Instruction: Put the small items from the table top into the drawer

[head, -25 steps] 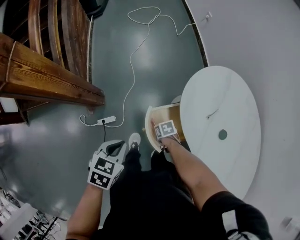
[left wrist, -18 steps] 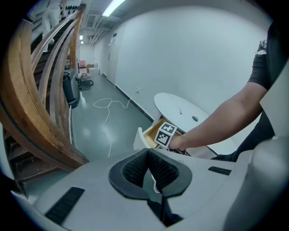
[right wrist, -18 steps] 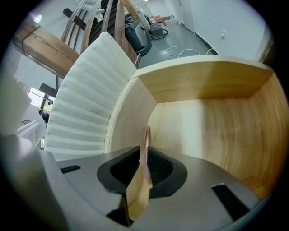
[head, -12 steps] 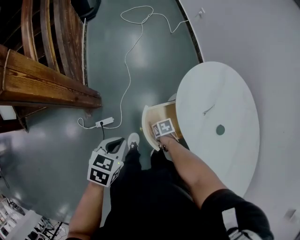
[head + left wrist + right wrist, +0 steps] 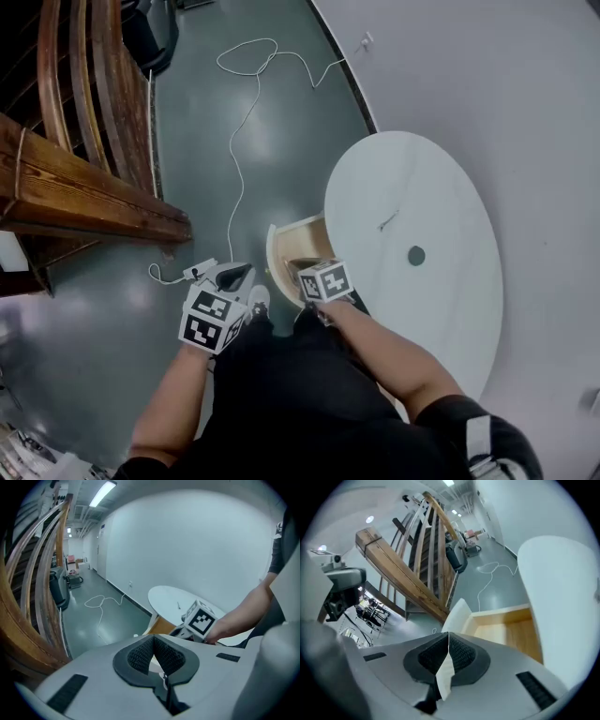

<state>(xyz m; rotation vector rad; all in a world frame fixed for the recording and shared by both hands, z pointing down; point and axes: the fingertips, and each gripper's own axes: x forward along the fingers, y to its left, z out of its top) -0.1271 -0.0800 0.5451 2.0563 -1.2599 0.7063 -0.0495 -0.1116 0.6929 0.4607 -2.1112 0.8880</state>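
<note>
Under the near edge of the white tabletop (image 5: pixel 441 319), the drawer (image 5: pixel 274 251) stands pulled out, and the right gripper (image 5: pixel 448 638) hangs just above its open top, angled downward. Its jaws have just been closing and are now pressed together; nothing that I can make out sits between them. The left gripper (image 5: pixel 153 640) hangs over the floor beside the person's leg, jaws likewise together and carrying nothing. Two small items lie on the tabletop, well apart from the drawer: a thin item (image 5: pixel 387 223) and, nearer the person, a dark round item (image 5: pixel 416 255). No item shows in the visible part of the drawer's wooden bottom. Judged hazards are as follows. First, both items look low and flat; jaws brought down at a slant may skid over them or push them along the smooth top instead of gripping, and a push toward the edge would drop an item to the floor. Second, the jaws must be spread before the approach; arriving closed would only nudge the item. Third, whether the round item is loose or set into the top cannot be told, so a firm pull on it may achieve nothing. Fourth, the drawer front projects close to the person's legs; a step forward could knock it shut or jar it. Fifth, a cable (image 5: pixel 239 178) trails across the floor to a power strip (image 5: pixel 195 271) near the left foot, a trip risk.
</note>
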